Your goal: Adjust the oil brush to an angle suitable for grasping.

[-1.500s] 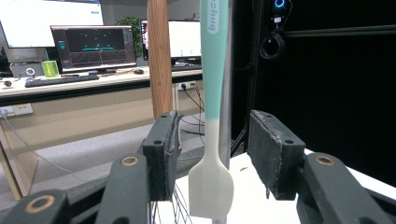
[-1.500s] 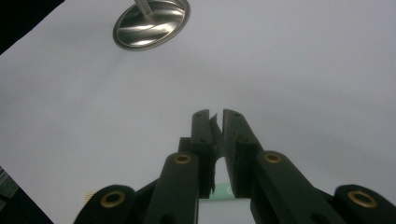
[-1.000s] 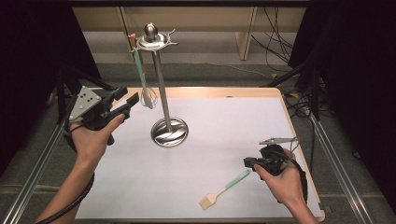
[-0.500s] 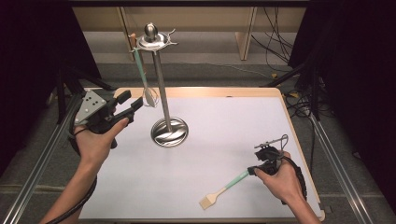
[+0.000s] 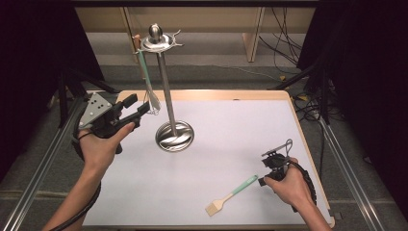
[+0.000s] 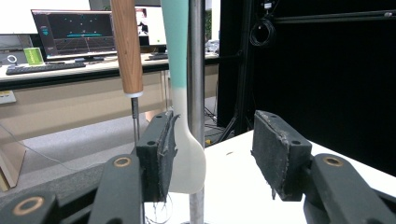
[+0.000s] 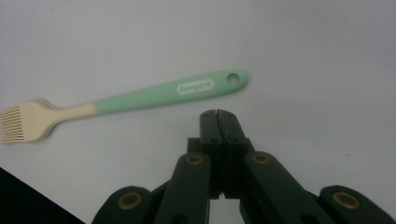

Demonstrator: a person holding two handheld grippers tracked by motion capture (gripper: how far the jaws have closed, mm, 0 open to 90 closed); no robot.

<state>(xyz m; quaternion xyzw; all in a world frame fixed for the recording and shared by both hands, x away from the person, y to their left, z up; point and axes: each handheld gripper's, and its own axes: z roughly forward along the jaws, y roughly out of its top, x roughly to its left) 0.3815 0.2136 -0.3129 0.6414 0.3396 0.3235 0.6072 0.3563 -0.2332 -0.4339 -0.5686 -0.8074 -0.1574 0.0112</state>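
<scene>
Left gripper (image 5: 137, 109) spread beside the spatula (image 6: 180, 70) hanging on the far-left stand (image 5: 166, 96), right gripper (image 7: 218, 114) pressed together, empty, just near of the brush (image 7: 140, 99): risks nudging the brush away instead of pinching.

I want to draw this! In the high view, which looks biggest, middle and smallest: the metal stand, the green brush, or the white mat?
1. White mat, biggest.
2. Metal stand, tall, middle.
3. Green brush, smallest.
</scene>
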